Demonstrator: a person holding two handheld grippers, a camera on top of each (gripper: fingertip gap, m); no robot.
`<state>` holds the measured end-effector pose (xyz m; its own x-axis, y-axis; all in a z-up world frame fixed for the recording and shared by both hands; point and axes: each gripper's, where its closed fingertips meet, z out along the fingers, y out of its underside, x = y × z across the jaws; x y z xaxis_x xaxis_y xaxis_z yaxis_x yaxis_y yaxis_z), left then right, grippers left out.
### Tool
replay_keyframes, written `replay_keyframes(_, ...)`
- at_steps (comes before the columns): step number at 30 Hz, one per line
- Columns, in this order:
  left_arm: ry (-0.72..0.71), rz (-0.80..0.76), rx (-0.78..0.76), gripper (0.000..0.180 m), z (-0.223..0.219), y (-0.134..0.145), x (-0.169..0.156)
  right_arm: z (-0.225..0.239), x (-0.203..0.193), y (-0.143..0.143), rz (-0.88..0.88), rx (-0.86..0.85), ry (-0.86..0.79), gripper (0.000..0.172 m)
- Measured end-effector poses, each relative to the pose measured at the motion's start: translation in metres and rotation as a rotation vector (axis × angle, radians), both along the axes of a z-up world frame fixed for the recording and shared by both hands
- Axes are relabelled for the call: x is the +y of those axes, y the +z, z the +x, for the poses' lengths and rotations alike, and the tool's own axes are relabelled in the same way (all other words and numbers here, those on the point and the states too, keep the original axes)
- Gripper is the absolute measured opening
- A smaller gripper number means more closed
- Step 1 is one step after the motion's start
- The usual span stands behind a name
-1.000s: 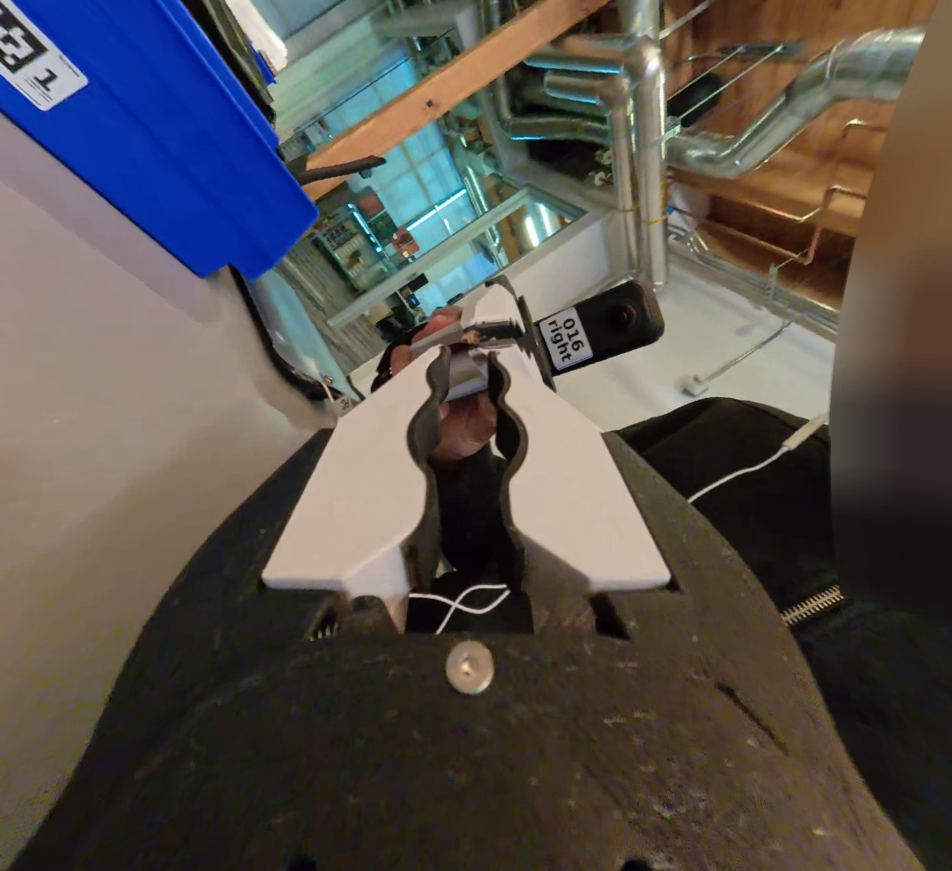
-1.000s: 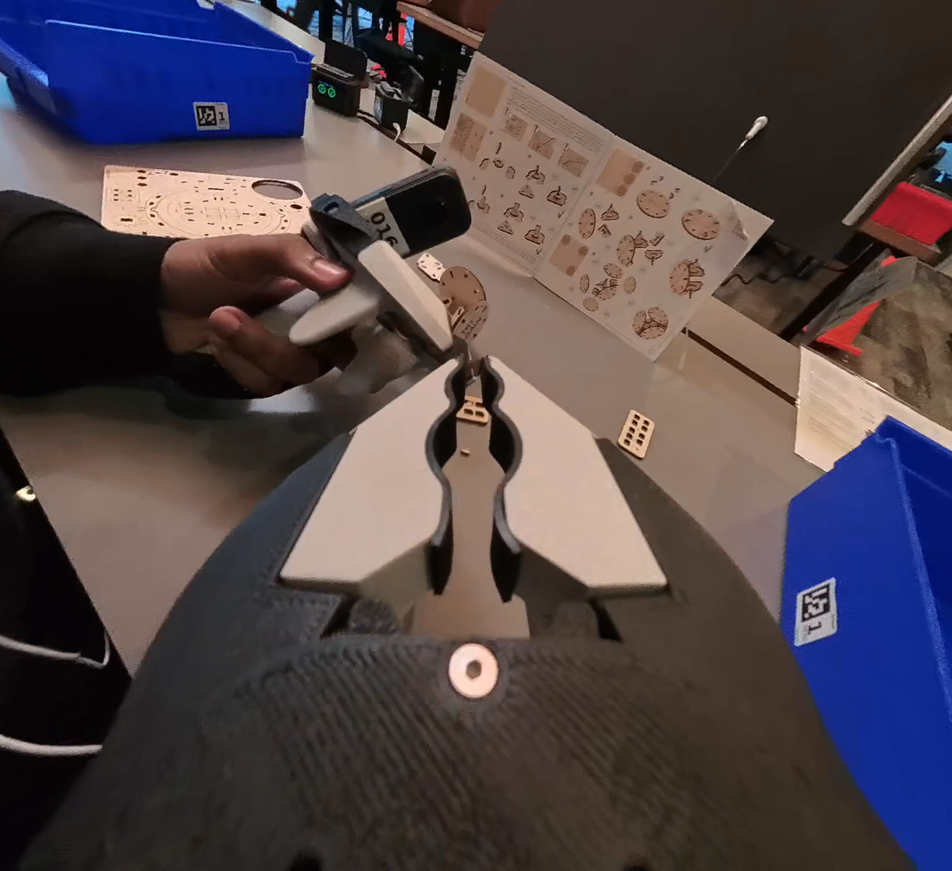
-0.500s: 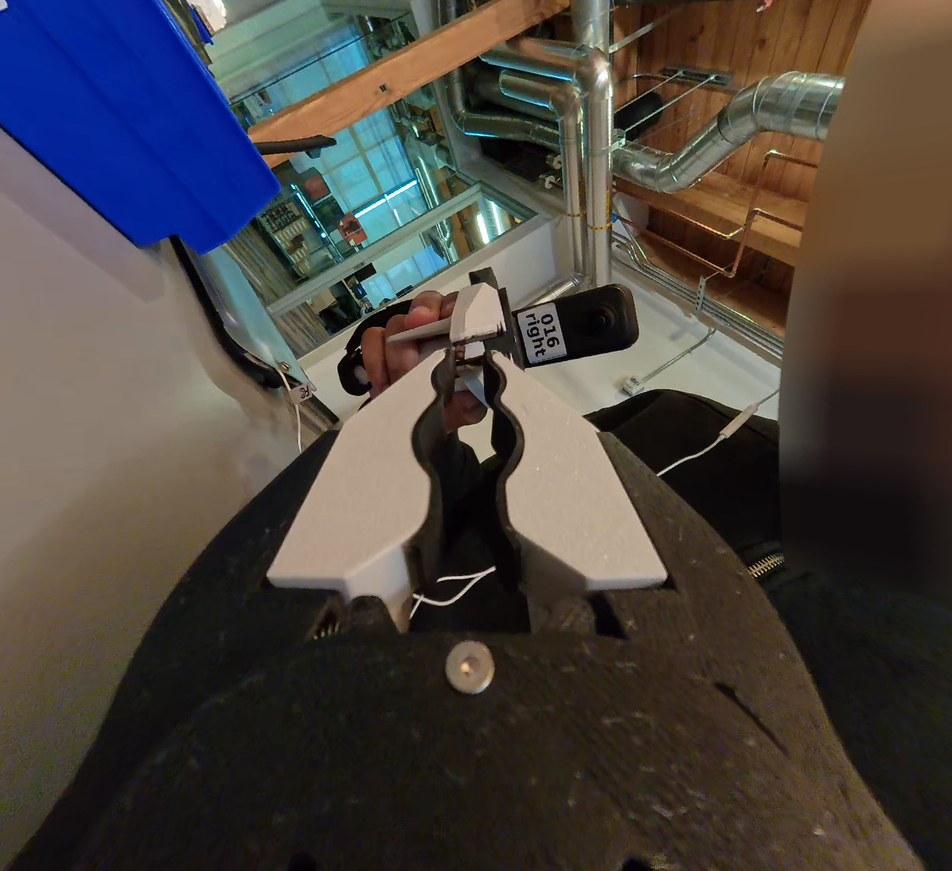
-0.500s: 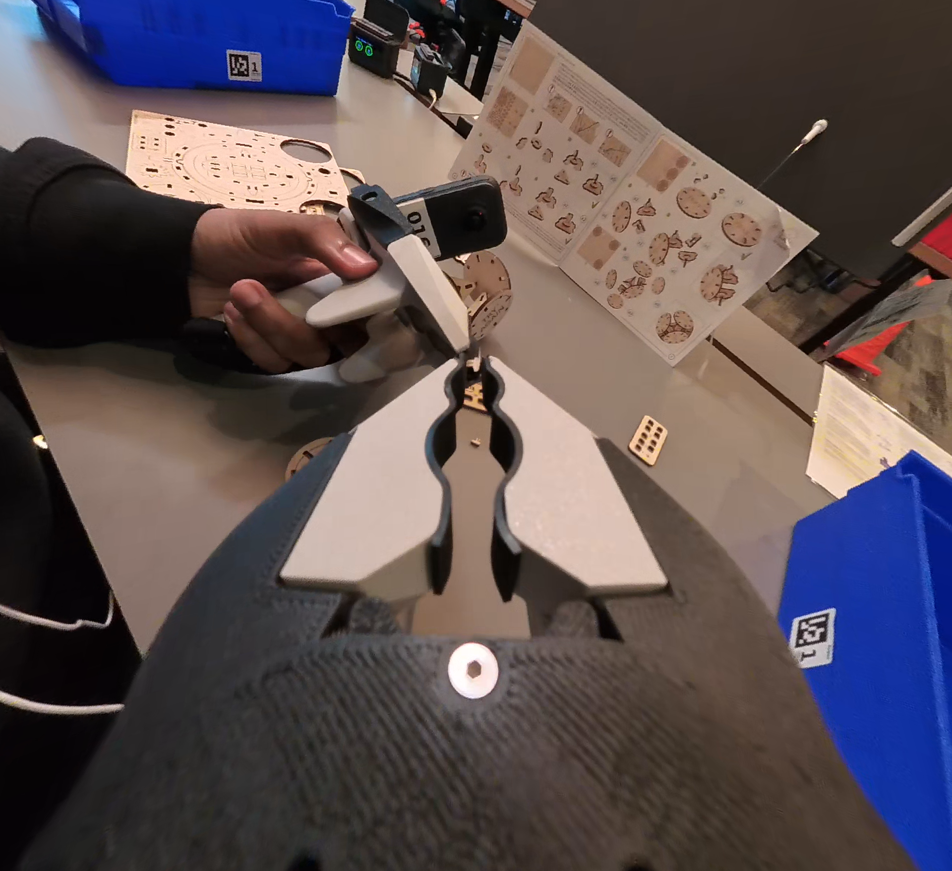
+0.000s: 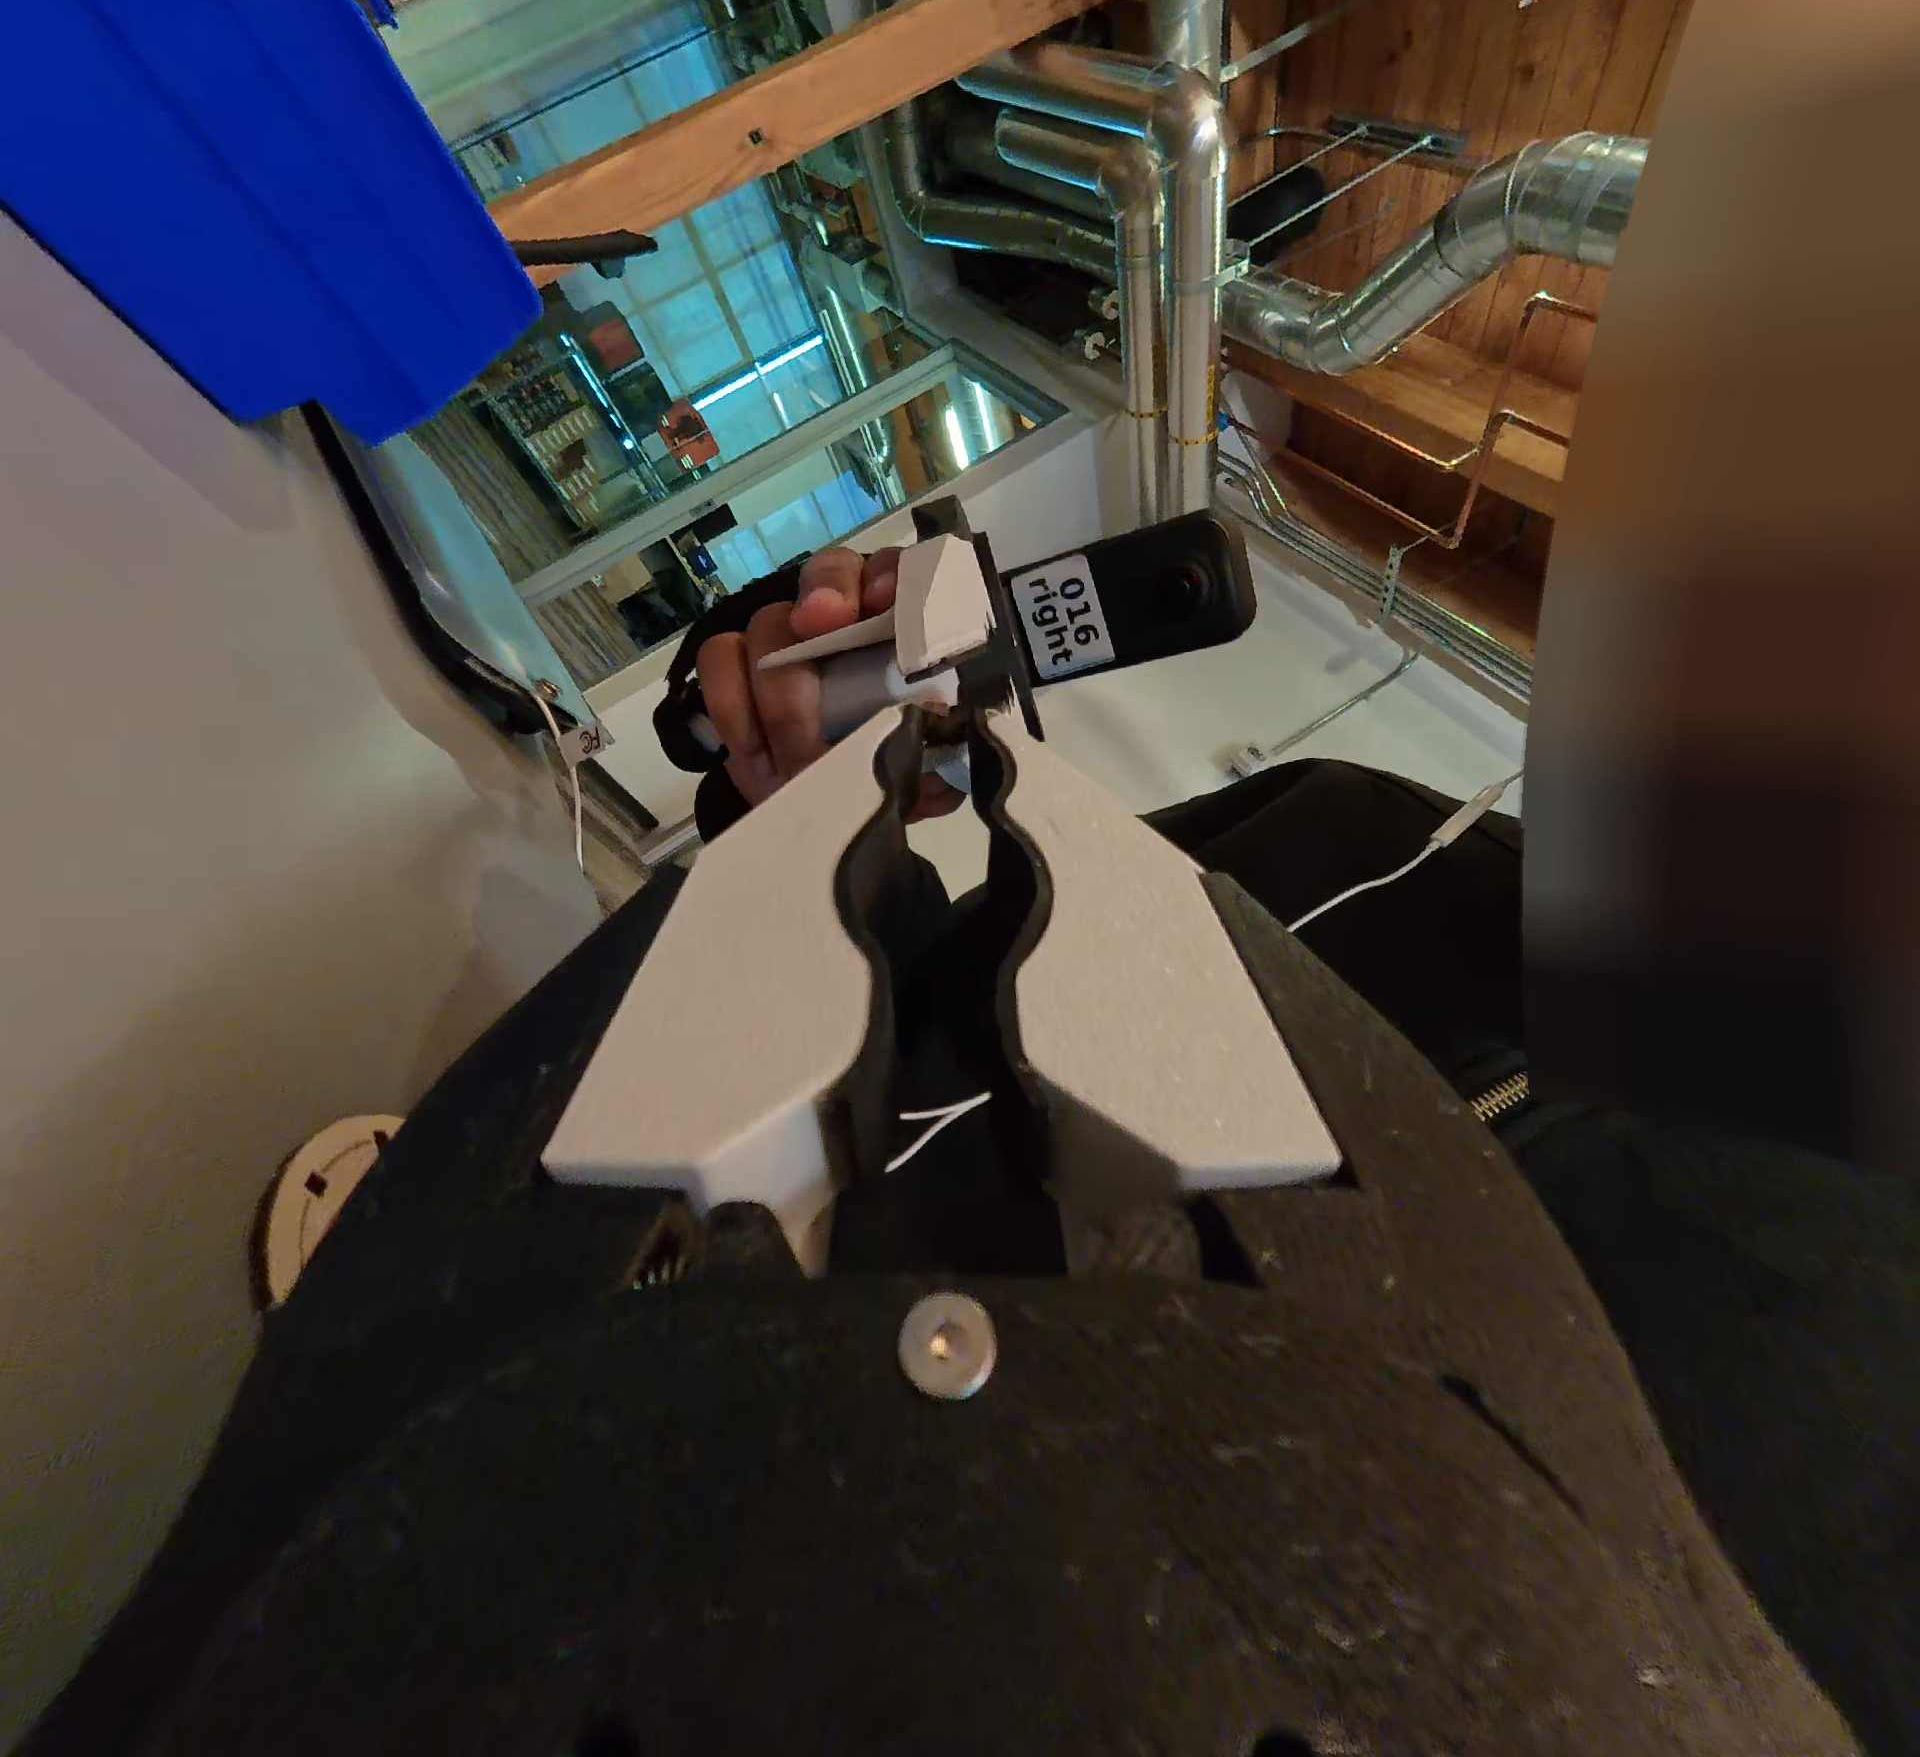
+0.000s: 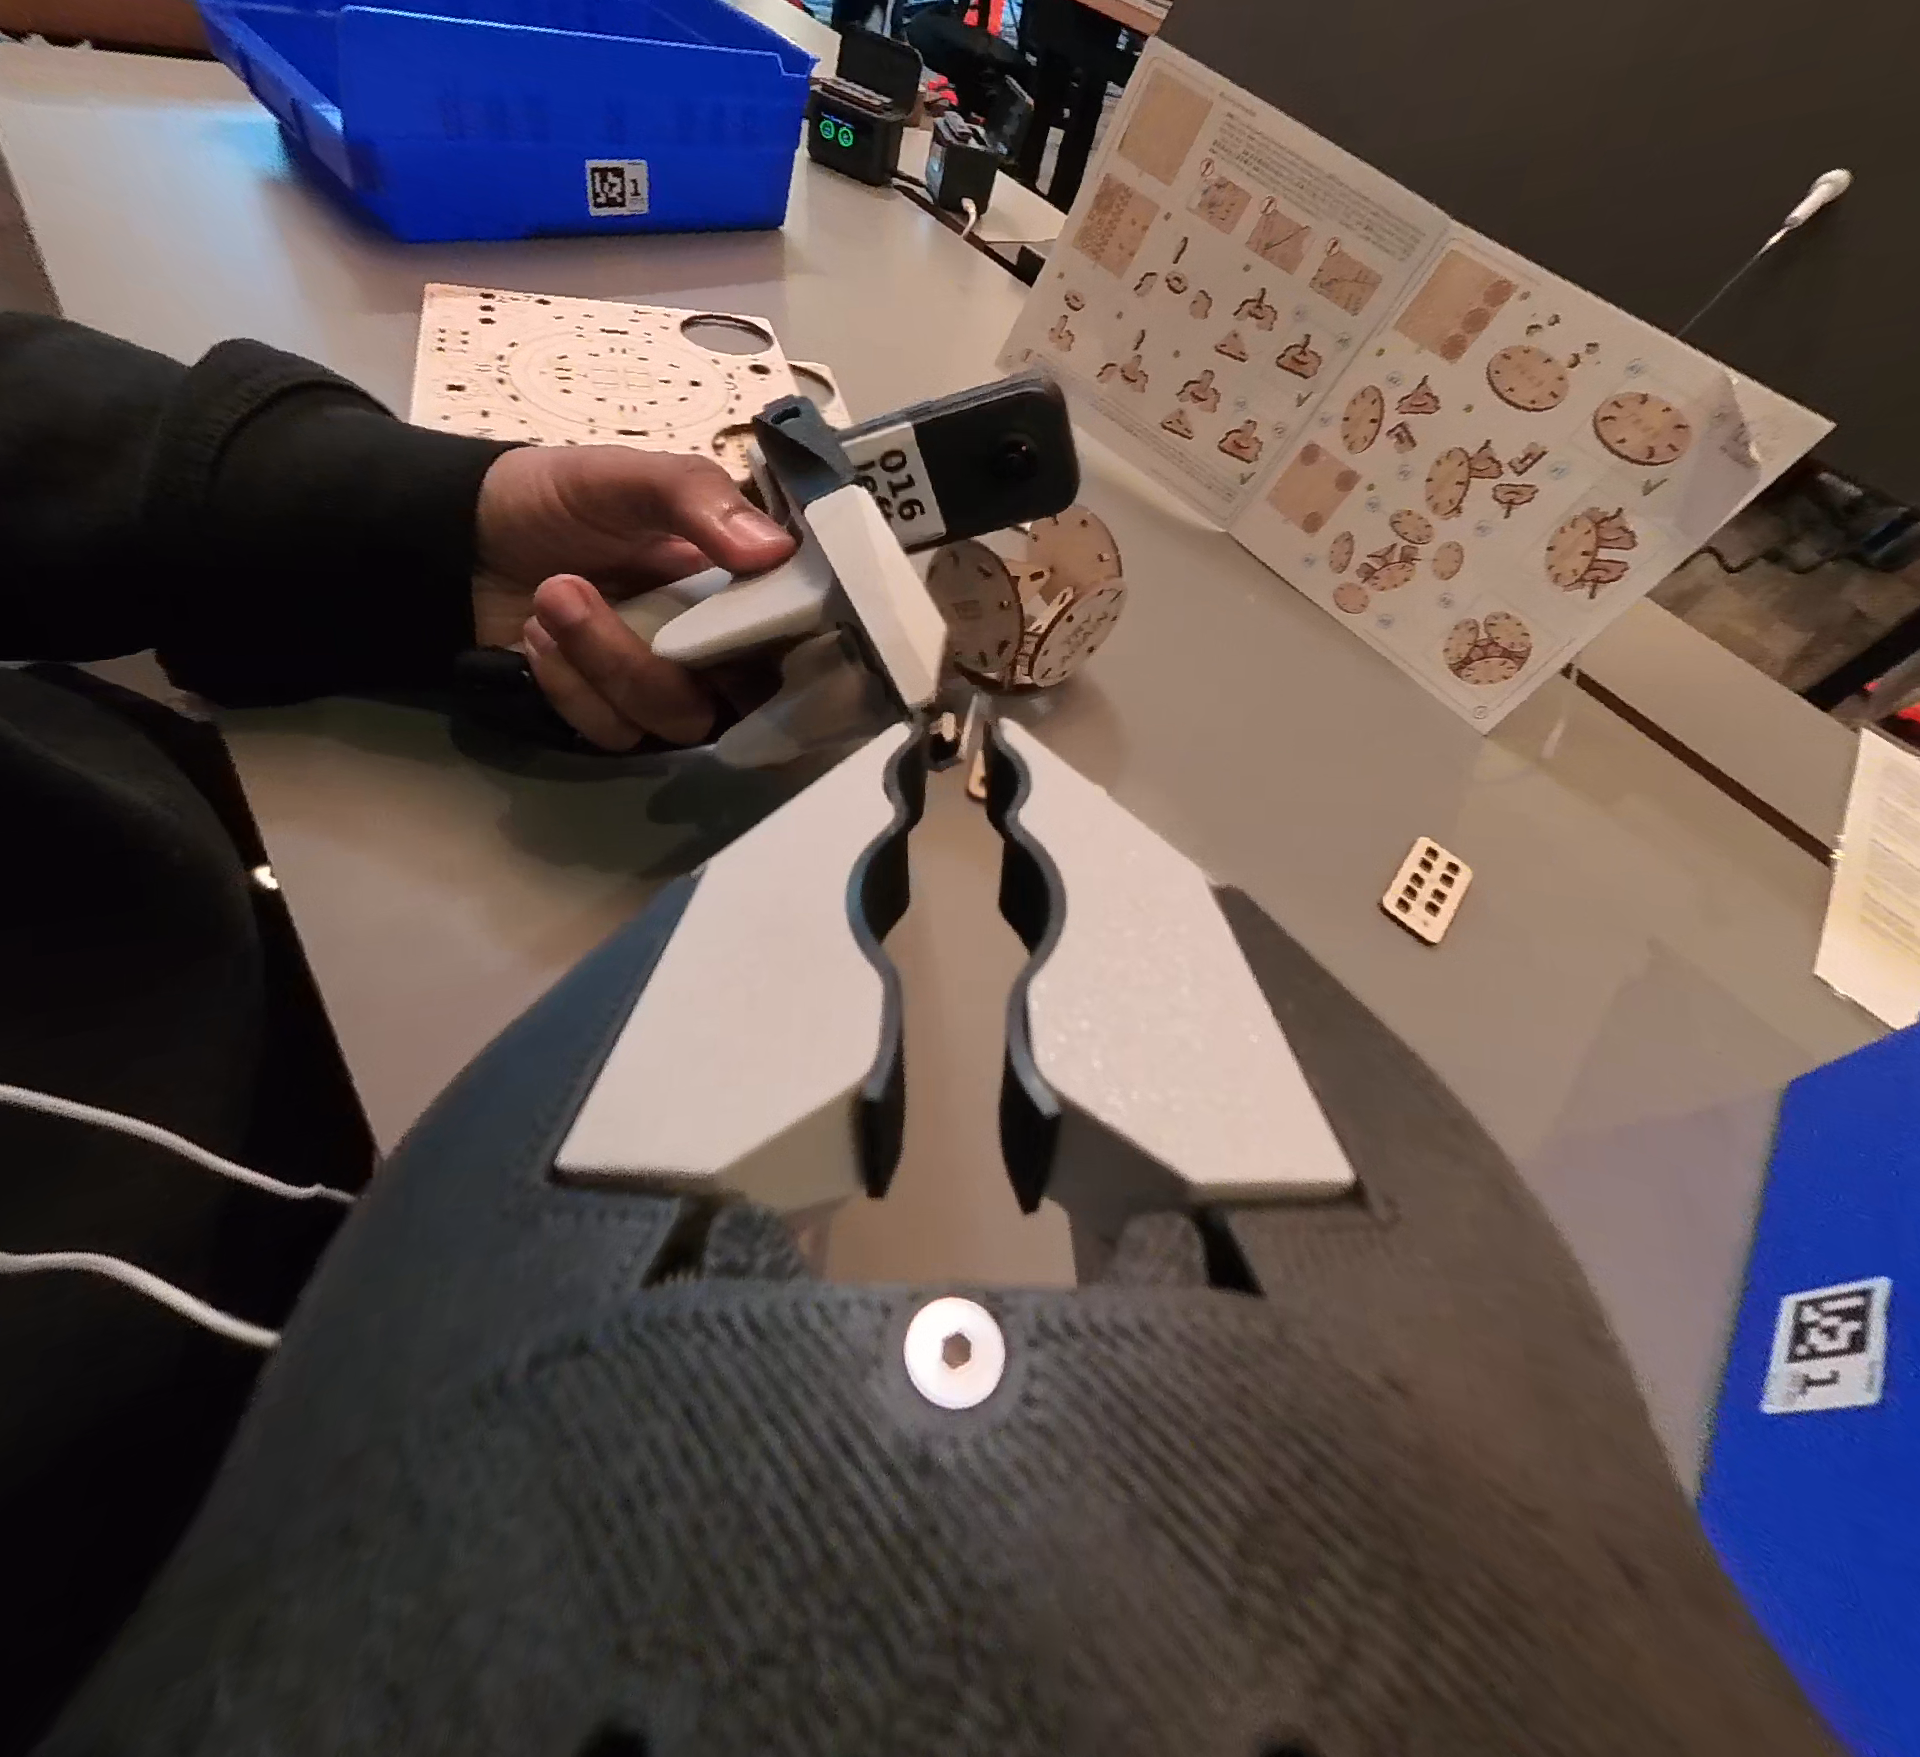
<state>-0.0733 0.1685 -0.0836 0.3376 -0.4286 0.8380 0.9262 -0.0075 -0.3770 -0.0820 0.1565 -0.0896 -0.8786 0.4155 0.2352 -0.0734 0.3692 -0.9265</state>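
My two grippers meet tip to tip above the grey table. In the left wrist view my left gripper is shut on a small brown wooden piece pinched at its very tips. The same piece shows in the right wrist view, at the left gripper's tip. My right gripper is open; its fingers stand on either side of the piece with a gap. It also shows in the left wrist view, held by a hand.
A wooden model of discs stands just beyond the tips. Also on the table are a laser-cut wooden sheet, an instruction sheet, a small holed wooden piece, blue bins at far left and near right, and a wooden disc. The grippers are tip to tip, or close to it.
My right gripper was shut on the small wooden piece and has opened. My left gripper has closed its tips on the piece, taking it over. Both grippers stayed tip to tip.
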Motion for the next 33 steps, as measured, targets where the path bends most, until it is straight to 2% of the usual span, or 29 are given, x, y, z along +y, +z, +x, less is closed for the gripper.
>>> replay_keyframes(4,-0.009,0.006,-0.011,0.003,0.005,-0.004,-0.002,0.006,-0.003,-0.004,-0.009,-0.058,0.041,0.008)
replay_keyframes(12,0.03,-0.036,0.058,0.002,0.015,-0.012,-0.002,0.01,-0.001,-0.015,-0.231,-0.434,0.12,0.024)
replay_keyframes(21,0.08,-0.026,0.045,0.0,0.006,-0.011,-0.011,0.008,0.017,-0.002,-0.361,-0.453,0.109,0.026)
replay_keyframes(25,0.023,-0.03,0.078,0.0,0.016,-0.01,-0.01,0.03,0.01,0.007,-0.224,-0.282,0.225,0.023)
replay_keyframes(28,-0.104,-0.043,0.115,0.0,0.037,-0.011,-0.008,0.047,0.004,0.003,-0.008,-0.149,0.323,0.021)
replay_keyframes(30,-0.174,-0.052,0.138,0.0,0.05,-0.013,-0.007,0.054,0.003,-0.004,0.13,-0.101,0.382,0.021)
replay_keyframes(33,-0.214,-0.032,0.125,0.0,0.058,-0.01,-0.006,0.066,-0.001,-0.009,0.235,-0.092,0.48,0.02)
